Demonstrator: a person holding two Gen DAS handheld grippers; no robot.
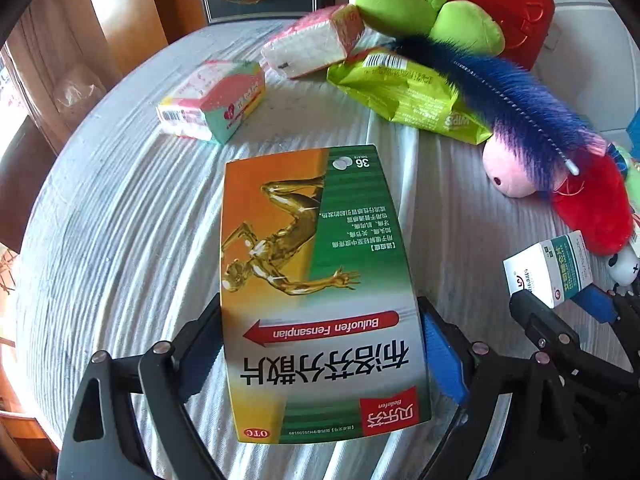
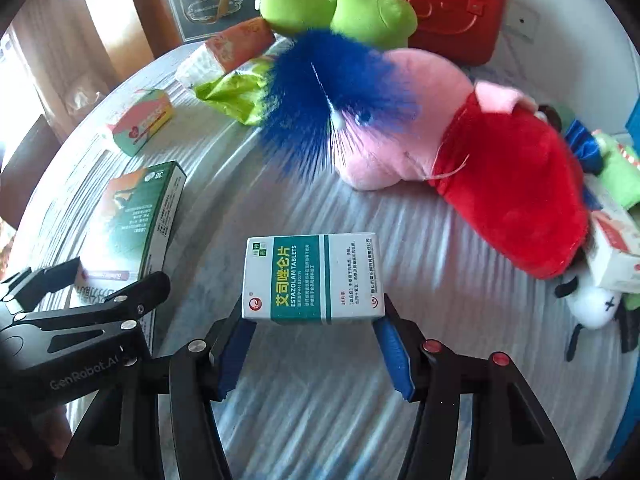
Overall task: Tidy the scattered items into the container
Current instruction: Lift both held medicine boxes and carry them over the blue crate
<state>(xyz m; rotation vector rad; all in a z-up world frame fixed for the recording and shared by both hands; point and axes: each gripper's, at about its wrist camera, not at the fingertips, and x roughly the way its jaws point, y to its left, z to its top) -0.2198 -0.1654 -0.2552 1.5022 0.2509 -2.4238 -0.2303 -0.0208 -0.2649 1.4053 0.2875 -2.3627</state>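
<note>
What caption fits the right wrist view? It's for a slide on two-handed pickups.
Right gripper holds a white-and-teal tablet box above the striped cloth, plush toys beyond.

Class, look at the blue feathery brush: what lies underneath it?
The blue feathery brush lies across the green wipes packet and the pink plush toy, with its far end by the green plush toy. Whatever of the striped cloth sits directly beneath is covered.

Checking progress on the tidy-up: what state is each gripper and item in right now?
Left gripper: shut on orange-green medicine box, lifted.
Right gripper: shut on white-green tablet box, lifted.
Tissue pack: lying on bedspread.
Green wipes pack: lying under blue brush.
Pink plush: lying down.
</note>
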